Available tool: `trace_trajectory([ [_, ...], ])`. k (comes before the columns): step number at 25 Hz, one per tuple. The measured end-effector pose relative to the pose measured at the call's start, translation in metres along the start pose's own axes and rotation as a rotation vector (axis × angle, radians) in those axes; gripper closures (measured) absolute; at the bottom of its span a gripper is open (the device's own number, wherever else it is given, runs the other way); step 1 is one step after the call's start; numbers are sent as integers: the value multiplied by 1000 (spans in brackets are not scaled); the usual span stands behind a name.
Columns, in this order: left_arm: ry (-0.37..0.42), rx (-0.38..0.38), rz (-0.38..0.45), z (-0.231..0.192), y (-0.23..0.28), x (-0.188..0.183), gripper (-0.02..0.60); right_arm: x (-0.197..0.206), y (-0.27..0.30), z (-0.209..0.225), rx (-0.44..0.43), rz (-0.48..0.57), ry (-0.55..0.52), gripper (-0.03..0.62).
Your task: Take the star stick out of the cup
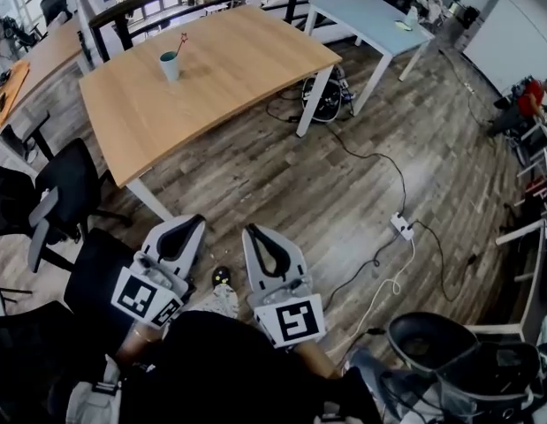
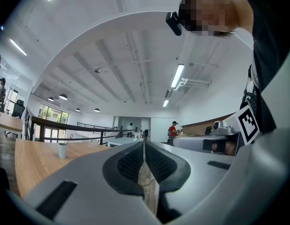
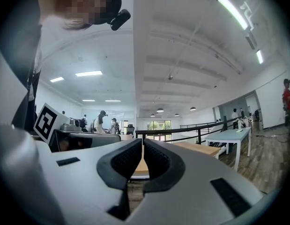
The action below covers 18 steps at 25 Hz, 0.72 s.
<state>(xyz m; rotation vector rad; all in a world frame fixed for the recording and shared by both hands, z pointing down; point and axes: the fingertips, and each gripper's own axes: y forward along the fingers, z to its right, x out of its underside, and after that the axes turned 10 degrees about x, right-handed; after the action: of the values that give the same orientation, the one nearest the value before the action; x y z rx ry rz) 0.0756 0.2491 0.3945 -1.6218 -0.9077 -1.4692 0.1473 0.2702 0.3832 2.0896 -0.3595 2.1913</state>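
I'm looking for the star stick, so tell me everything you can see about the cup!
The cup is small, pale blue-green and plain, standing upright on the wooden table, alone near its far side. A thin star stick leans out of its open top, red star uppermost. Nothing else touches it.

No legible txt, nos. or brands seen anywhere. Only signs were b/w square marker on back of left gripper and second marker on right gripper. Blocky code patterns, no letters/digits.
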Motion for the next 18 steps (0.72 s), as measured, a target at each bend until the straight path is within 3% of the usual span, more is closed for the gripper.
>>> trace_trajectory([
  [18, -22, 14, 42, -123, 10, -27, 558, -8, 120, -19, 17, -18, -19, 568],
])
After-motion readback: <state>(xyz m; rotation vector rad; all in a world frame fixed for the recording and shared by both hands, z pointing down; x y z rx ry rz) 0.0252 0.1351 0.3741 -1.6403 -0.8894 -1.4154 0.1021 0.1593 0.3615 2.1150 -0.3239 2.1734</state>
